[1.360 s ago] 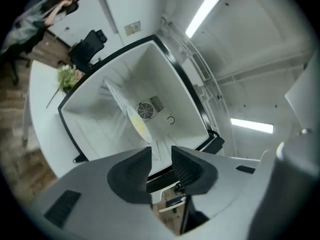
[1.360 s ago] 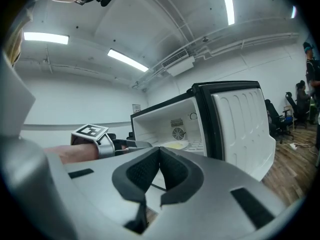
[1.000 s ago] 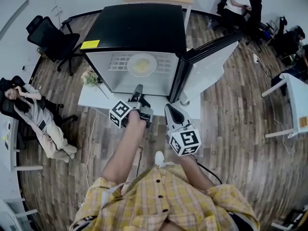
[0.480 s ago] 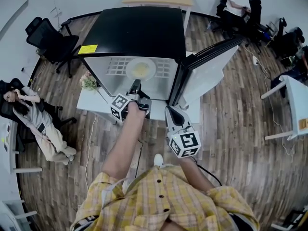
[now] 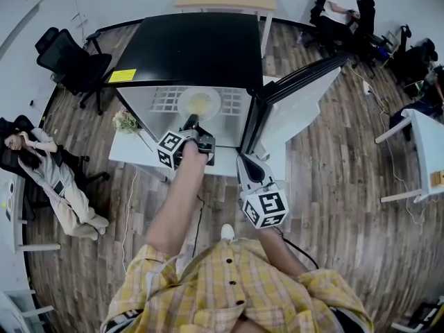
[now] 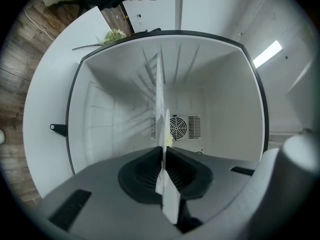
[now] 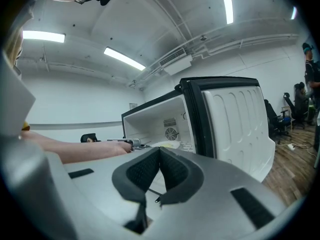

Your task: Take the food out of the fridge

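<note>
A small white fridge with a flat black top (image 5: 194, 44) stands on a white table (image 5: 132, 151), its door (image 5: 298, 106) swung wide open to the right. A yellow rectangular label (image 5: 121, 75) sits at the left front corner of the black top; its print is too small to read. Inside, on a white wire shelf (image 5: 163, 97), lies a white round plate (image 5: 184, 107) with pale yellow food (image 5: 200, 102) on it, so the food is still in the fridge. The left hand-held gripper (image 5: 191, 121) reaches into the opening, and its jaws are closing narrow on the near rim of the plate. In the left gripper view, the plate (image 6: 161, 109) shows edge-on as a thin white line running between the dark ribbed pads (image 6: 145, 171), which touch it on both sides, with a round fan grille (image 6: 176, 127) on the back wall behind it. The right hand-held gripper (image 5: 244, 161) hangs level in front of the table, near the foot of the open door, its jaws brought together with nothing between them. Each gripper's cube bears black-and-white square markers, with no readable words. A small bunch of pale flowers (image 5: 126, 120) lies on the table left of the fridge.
</note>
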Demonstrator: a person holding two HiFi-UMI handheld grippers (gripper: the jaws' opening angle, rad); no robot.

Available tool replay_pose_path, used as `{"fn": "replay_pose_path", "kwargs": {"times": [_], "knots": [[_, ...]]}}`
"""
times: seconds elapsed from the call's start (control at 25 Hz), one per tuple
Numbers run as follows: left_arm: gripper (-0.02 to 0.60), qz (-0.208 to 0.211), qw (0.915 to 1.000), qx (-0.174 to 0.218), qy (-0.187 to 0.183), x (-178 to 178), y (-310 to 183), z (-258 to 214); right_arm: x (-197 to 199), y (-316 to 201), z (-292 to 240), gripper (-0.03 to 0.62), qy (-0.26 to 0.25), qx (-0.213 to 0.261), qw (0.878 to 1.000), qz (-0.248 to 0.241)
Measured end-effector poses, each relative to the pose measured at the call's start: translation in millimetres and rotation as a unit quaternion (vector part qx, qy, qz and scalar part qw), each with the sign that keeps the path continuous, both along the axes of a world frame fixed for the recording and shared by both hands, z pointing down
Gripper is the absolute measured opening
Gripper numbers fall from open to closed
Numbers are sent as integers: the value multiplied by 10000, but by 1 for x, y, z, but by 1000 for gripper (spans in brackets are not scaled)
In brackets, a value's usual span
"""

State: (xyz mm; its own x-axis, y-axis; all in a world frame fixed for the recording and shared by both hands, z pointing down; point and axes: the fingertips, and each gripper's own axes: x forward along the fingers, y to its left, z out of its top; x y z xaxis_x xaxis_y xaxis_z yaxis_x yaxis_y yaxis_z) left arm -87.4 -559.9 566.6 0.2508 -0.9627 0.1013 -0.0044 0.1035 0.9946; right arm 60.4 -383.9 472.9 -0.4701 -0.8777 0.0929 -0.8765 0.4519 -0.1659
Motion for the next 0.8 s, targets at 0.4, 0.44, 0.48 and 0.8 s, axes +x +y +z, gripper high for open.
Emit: {"fn": "replay_pose_path", "kwargs": {"times": [0.4,0.44,0.48,0.8], "knots": [[15,9,9997,35,-261,-2,24,-20,-1,3,0,8,-63,-5,10000,-34],[15,7,9995,46,-300,-3,28,-23,-2,4,-1,8,-70,4,10000,-51],[15,15,9995,50,-311,-3,32,-24,-4,4,-1,8,-83,10,9999,-66],[15,30,9997,134,-203,-6,65,-38,-13,18,-5,8,-124,33,9998,-132]]}}
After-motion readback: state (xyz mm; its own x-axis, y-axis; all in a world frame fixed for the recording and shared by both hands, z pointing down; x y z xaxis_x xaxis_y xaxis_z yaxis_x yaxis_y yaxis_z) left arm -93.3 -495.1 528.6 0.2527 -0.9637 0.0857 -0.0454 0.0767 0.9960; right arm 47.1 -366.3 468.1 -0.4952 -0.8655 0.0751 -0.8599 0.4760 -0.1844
